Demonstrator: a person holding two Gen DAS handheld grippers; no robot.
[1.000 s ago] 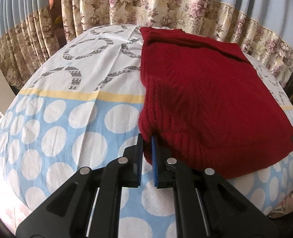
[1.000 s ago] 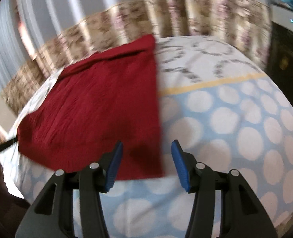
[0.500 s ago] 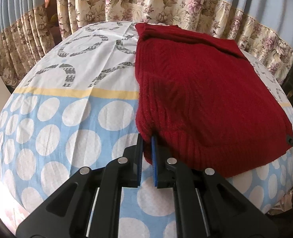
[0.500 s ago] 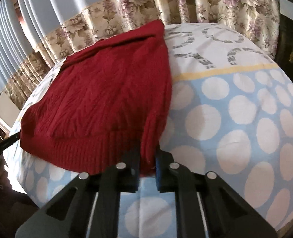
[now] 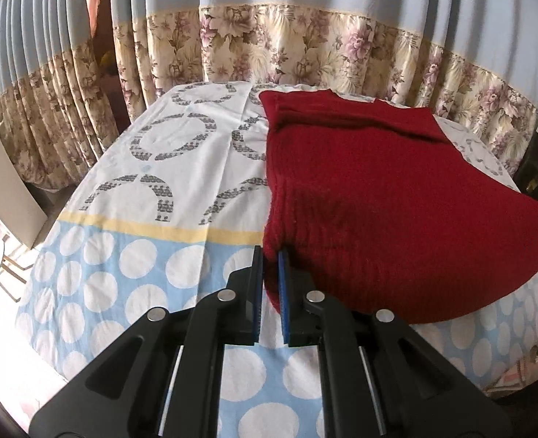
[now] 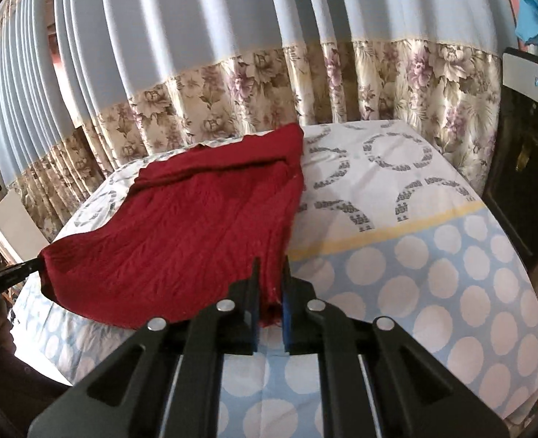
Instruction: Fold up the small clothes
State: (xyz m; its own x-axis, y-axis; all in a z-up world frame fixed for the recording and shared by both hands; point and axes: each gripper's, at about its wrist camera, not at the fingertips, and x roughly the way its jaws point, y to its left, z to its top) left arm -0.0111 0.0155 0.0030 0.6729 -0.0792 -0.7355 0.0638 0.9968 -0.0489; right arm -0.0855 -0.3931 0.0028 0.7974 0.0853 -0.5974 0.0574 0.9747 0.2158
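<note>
You have one red sweater point(image 5: 378, 197) on the bed point(image 5: 152, 168), its hem at the near edge. Your left gripper point(image 5: 270, 292) and right gripper point(image 6: 270, 303) each have fingers clamped on a near hem corner, lifted off the sheet.

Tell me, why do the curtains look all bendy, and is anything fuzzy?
Left wrist view: the fisheye lens bows the curtains and rounds the bedsheet; sharp picture, dark corners, bright glare low on the left. Right wrist view: same bending; the red sweater is crisp, and sunlight stripes the curtain folds.
</note>
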